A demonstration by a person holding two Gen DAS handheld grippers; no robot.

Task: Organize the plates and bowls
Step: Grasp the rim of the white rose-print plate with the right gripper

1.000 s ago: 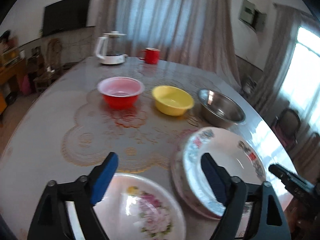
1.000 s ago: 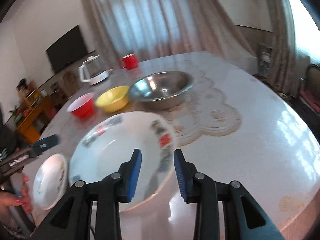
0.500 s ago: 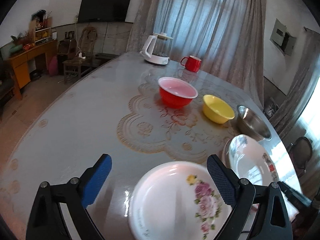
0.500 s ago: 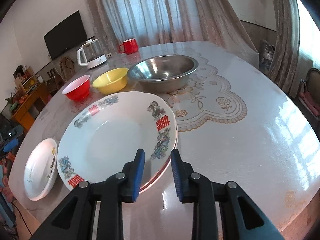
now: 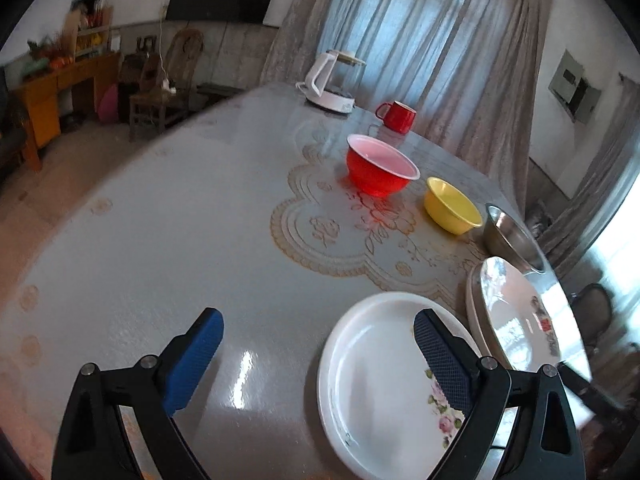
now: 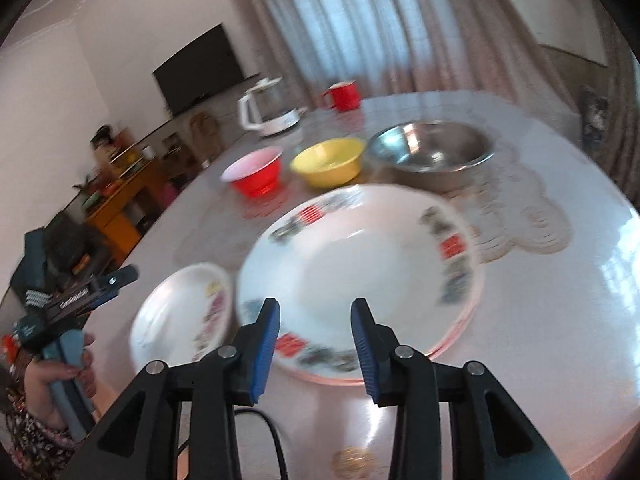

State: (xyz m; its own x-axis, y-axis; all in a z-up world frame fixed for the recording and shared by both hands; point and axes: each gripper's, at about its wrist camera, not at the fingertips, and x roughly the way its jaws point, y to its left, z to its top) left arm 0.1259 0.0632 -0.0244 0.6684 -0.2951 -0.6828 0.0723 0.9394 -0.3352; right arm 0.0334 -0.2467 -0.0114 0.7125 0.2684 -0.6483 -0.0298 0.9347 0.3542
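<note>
The left gripper (image 5: 318,346) hangs over the near part of the table (image 5: 160,240) with its jaws spread wide and nothing clamped between them. Its left finger stands over bare tabletop. Its right finger reaches over the small floral plate (image 5: 384,384), which lies flat on the table mostly to the right of the gap between the fingers; whether that finger touches the plate cannot be told. Just right of this plate, past the right finger, sits the stack of large patterned plates (image 5: 516,320), the top one nested in those beneath. Beyond the fingers, farther up the table, stand the red bowl (image 5: 380,168), then the yellow bowl (image 5: 452,206), then the steel bowl (image 5: 512,240) at the stack's far edge. Behind them are a white kettle (image 5: 330,84) and a red mug (image 5: 396,116).

The right gripper (image 6: 316,320) has its jaws partly apart, having just been opening, and they hold nothing. Both fingers hover above the near rim of the large patterned plates (image 6: 360,264), the rim showing in the gap between them, without pressing on it. To the left of the left finger lies the small floral plate (image 6: 180,316), close beside the stack. Farther left, a hand (image 6: 60,376) grips the handle of the left gripper. Ahead of the fingers, the red bowl (image 6: 256,176), yellow bowl (image 6: 328,162) and steel bowl (image 6: 432,152) stand in a row, though the view is blurred.
</note>
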